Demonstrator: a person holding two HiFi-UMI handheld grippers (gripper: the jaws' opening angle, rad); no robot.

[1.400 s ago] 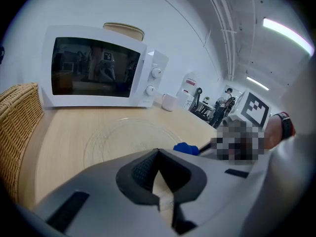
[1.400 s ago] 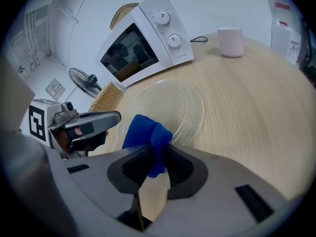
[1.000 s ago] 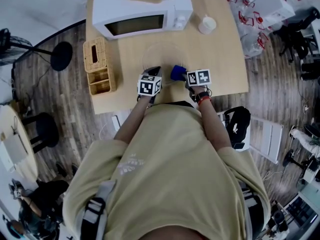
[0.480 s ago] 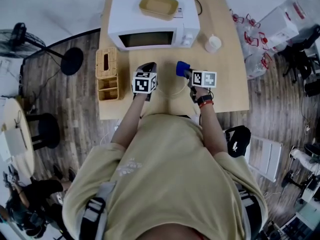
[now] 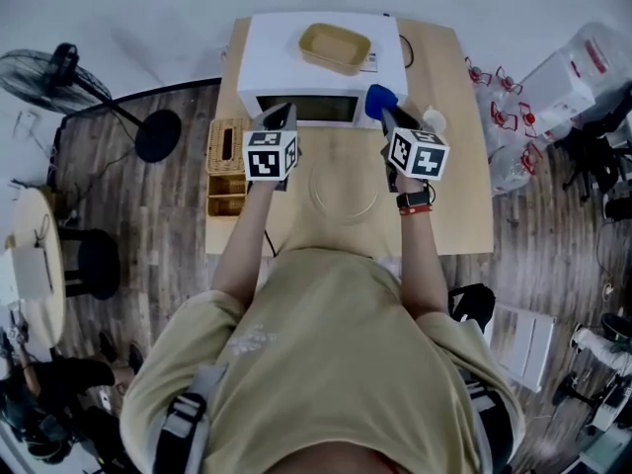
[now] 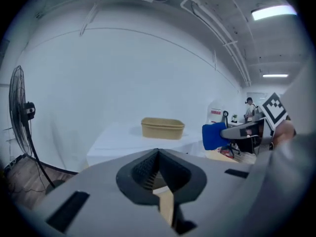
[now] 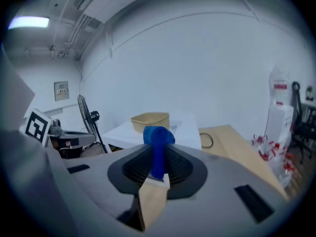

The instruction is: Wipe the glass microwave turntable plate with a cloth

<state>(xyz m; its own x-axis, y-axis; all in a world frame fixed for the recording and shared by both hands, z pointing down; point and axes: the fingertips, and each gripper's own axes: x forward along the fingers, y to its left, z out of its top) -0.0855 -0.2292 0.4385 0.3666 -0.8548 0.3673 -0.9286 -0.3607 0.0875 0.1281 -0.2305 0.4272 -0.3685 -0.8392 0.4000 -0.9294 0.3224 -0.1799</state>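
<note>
Left gripper [image 5: 283,115]: held up in front of the microwave's [image 5: 286,67] left half. Its jaws are pressed together with nothing between them.
Right gripper [image 5: 387,117]: held up by the microwave's right end, jaws clenched on the blue cloth [image 5: 379,99], which bunches out past their tips.
Glass plate [image 5: 344,190]: flat on the middle of the surface [image 5: 454,196], between the two arms, apart from the cloth.
Microwave: at the surface's far edge, with a tan tray [image 5: 336,47] on top.
Wicker box [image 5: 226,166]: at the left edge.
</note>
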